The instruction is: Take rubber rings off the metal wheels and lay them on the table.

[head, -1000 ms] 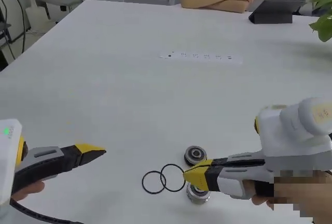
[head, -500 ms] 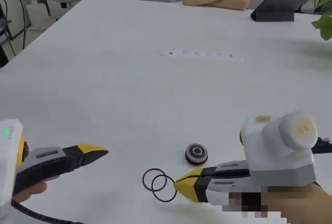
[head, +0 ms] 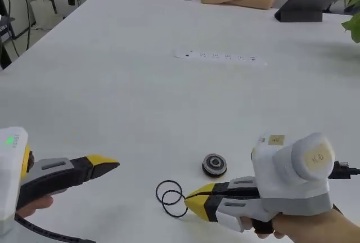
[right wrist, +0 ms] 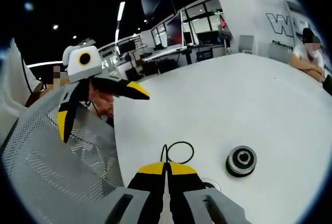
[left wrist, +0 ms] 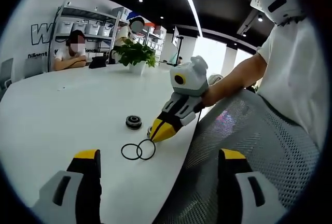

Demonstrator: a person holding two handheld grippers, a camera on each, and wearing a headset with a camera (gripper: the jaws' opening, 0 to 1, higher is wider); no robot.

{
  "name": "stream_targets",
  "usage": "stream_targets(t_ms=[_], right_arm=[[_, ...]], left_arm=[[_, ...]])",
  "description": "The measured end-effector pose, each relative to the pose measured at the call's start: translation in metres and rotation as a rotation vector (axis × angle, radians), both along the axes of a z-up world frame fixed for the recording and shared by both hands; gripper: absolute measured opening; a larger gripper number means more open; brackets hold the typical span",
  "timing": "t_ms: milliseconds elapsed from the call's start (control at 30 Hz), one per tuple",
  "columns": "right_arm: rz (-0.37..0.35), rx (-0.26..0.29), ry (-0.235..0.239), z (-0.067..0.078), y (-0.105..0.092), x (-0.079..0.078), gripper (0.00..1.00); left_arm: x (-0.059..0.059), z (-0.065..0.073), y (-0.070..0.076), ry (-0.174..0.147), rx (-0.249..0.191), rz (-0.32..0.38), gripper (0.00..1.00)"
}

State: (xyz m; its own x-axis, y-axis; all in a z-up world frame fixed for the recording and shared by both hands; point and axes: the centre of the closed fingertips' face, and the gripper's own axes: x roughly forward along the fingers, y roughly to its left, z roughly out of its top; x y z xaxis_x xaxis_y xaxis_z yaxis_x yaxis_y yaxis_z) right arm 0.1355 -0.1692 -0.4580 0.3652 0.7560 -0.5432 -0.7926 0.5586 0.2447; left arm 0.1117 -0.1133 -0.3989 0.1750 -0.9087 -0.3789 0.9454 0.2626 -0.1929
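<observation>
Head view: right gripper (head: 188,202) clamped on edge of thin black rubber ring (head: 174,204), likely limp, light; left gripper (head: 112,165) agape.

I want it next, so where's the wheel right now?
In the head view the wheel lies on the table, near right, just beyond the right claw, which seems to pinch a ring.

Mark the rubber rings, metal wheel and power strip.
rubber rings (head: 170,197), head view, where the loops overlap.
metal wheel (head: 214,164), head view, its hub.
power strip (head: 220,57), head view, top face.
</observation>
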Motion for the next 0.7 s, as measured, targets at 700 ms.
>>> stream_targets(t_ms=[700], right_arm=[[0.025, -0.091, -0.006, -0.012, -0.003, -0.001, 0.03]], left_arm=[[-0.001, -0.001, 0.001, 0.007, 0.000, 0.001, 0.90]])
